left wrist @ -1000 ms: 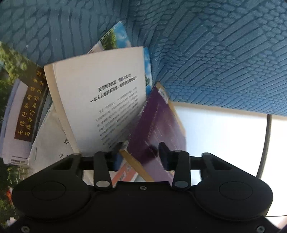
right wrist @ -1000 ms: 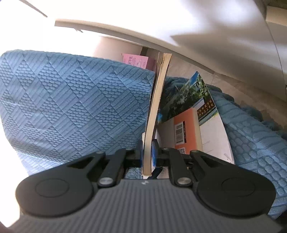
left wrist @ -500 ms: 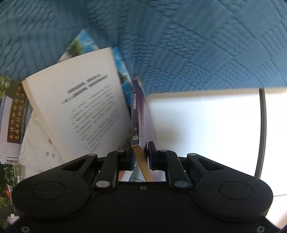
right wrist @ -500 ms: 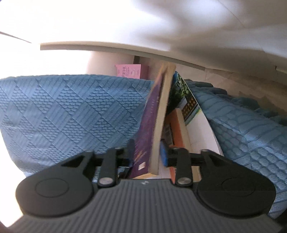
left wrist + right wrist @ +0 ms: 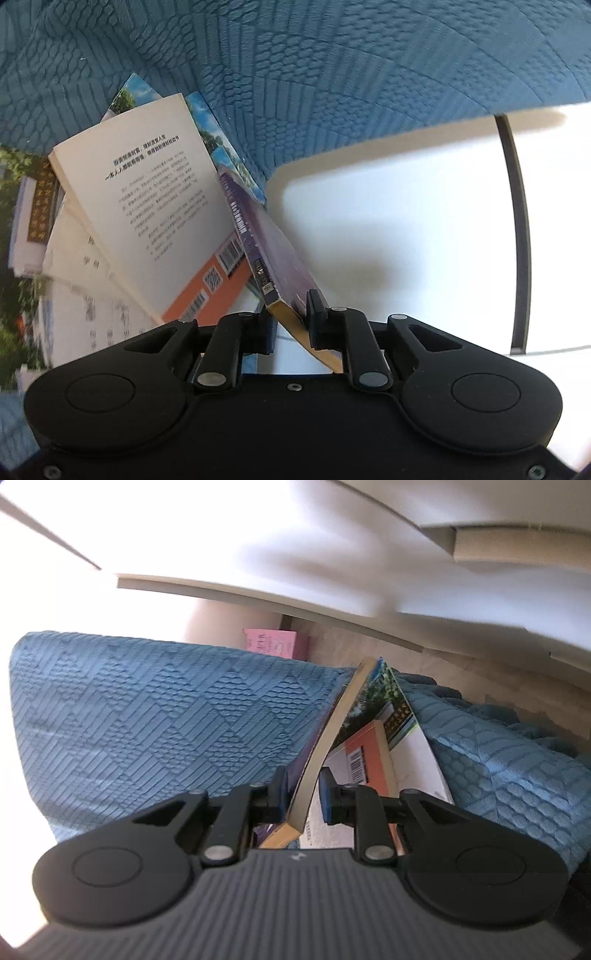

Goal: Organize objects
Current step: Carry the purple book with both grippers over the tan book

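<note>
A purple-covered book [image 5: 269, 243] stands tilted on edge between the fingers of my left gripper [image 5: 290, 326], which is shut on its lower corner. In the right wrist view the same purple book [image 5: 325, 738] shows its yellowish page edge between the jaws of my right gripper [image 5: 303, 799], which stand a little apart from it on the right side. A white and orange book [image 5: 155, 218] lies to its left on a pile of magazines [image 5: 33, 206]; the book also shows in the right wrist view [image 5: 369, 753].
The books rest on a blue quilted cover [image 5: 332, 81], which also shows in the right wrist view [image 5: 147, 716]. A white surface with a dark bar [image 5: 517, 229] lies to the right. A pink box [image 5: 273, 644] stands behind the cover on the floor.
The purple book has tilted over to the left against the white book. My right gripper's jaws have opened slightly around its page edge. My left gripper has stayed clamped on it.
</note>
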`<state>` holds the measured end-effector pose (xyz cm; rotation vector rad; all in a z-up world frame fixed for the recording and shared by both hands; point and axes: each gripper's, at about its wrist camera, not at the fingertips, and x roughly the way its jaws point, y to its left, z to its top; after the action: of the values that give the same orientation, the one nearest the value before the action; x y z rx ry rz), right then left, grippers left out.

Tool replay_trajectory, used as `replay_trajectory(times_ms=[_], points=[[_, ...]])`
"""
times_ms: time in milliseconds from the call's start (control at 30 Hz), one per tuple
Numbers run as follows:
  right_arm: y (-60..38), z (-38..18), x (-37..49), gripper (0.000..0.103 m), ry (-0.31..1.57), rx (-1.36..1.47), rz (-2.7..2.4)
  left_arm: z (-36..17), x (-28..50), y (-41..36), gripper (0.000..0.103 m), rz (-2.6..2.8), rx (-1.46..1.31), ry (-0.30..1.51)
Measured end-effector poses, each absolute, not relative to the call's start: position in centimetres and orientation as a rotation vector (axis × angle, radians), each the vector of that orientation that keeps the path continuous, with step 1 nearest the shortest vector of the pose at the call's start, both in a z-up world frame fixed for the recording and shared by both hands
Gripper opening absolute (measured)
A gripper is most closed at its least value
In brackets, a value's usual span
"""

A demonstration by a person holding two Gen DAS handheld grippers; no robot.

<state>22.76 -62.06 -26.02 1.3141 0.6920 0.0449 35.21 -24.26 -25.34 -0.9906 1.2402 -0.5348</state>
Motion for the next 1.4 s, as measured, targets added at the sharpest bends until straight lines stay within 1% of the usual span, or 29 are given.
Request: replay_trajectory(times_ms=[167, 333, 667, 1067, 1233, 1400], points=[[-61.6, -23.6, 20.7, 0.022, 0.685, 1.285, 0.066, -24.0, 32.5, -23.9, 0.016, -0.556, -0.992, 1.235], [-60.9, -21.7, 19.1, 0.022, 0.701, 1.265, 0.079, -21.5, 29.5, -22.8, 0.017, -0.560, -0.966, 1.223], [-57.7, -17.3, 16.9, 0.023, 0.723, 1.208, 0.156, -16.5, 25.9, -18.0, 0.019, -0.564, -0.960, 1.163], [-50.6, -12.3, 17.6, 0.023, 0.731, 1.143, 0.317, -10.0, 23.7, -8.3, 0.021, -0.539, -0.986, 1.037], [-46.5, -10.9, 17.9, 0.023, 0.736, 1.112, 0.389, -8.6, 22.7, -3.9, 0.021, -0.511, -0.998, 0.985], [-42.5, -11.2, 18.1, 0.023, 0.774, 1.107, 0.435, -8.5, 21.5, 0.4, 0.022, -0.465, -1.009, 0.967]])
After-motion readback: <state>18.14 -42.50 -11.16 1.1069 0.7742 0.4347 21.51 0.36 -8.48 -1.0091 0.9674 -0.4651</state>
